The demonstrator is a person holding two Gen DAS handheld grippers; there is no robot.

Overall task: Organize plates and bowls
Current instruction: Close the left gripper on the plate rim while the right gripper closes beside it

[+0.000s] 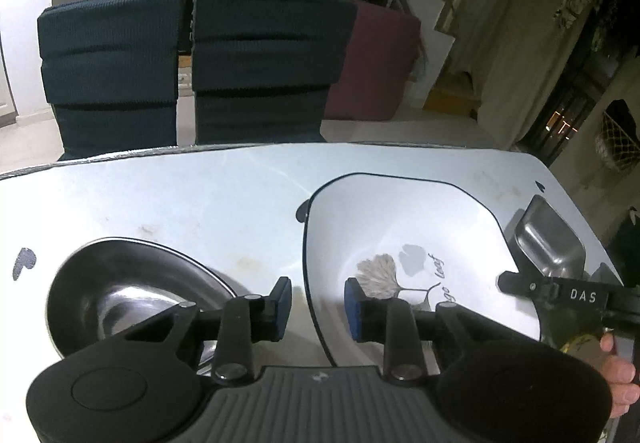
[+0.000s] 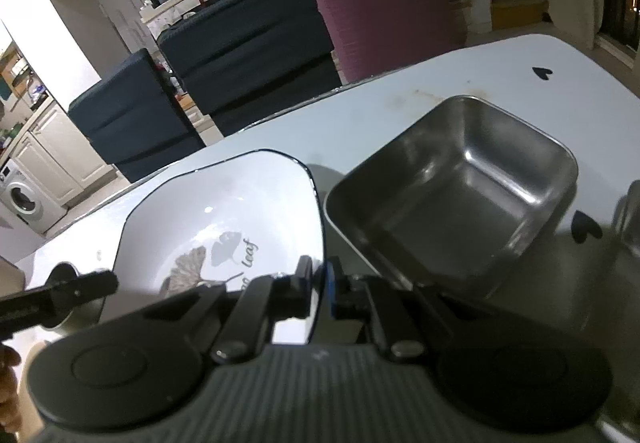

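A white plate [image 1: 400,227] with a black rim and a leaf print lies on the white table [image 1: 200,195]. My left gripper [image 1: 318,305] straddles the plate's left rim, one blue pad [image 1: 282,303] outside it and the other over the plate, with a gap on each side. A round dark metal bowl [image 1: 132,283] sits just left of it. In the right wrist view my right gripper [image 2: 320,283] is shut on the right rim of the plate [image 2: 224,211]. A square steel dish [image 2: 452,195] stands close to the right of that rim.
Two dark blue chairs [image 1: 260,63] and a maroon one [image 1: 376,63] stand behind the table's far edge. Another steel item [image 2: 632,219] shows at the right border. Small black heart marks [image 2: 542,73] dot the tabletop. A hand [image 1: 616,379] holds the right gripper.
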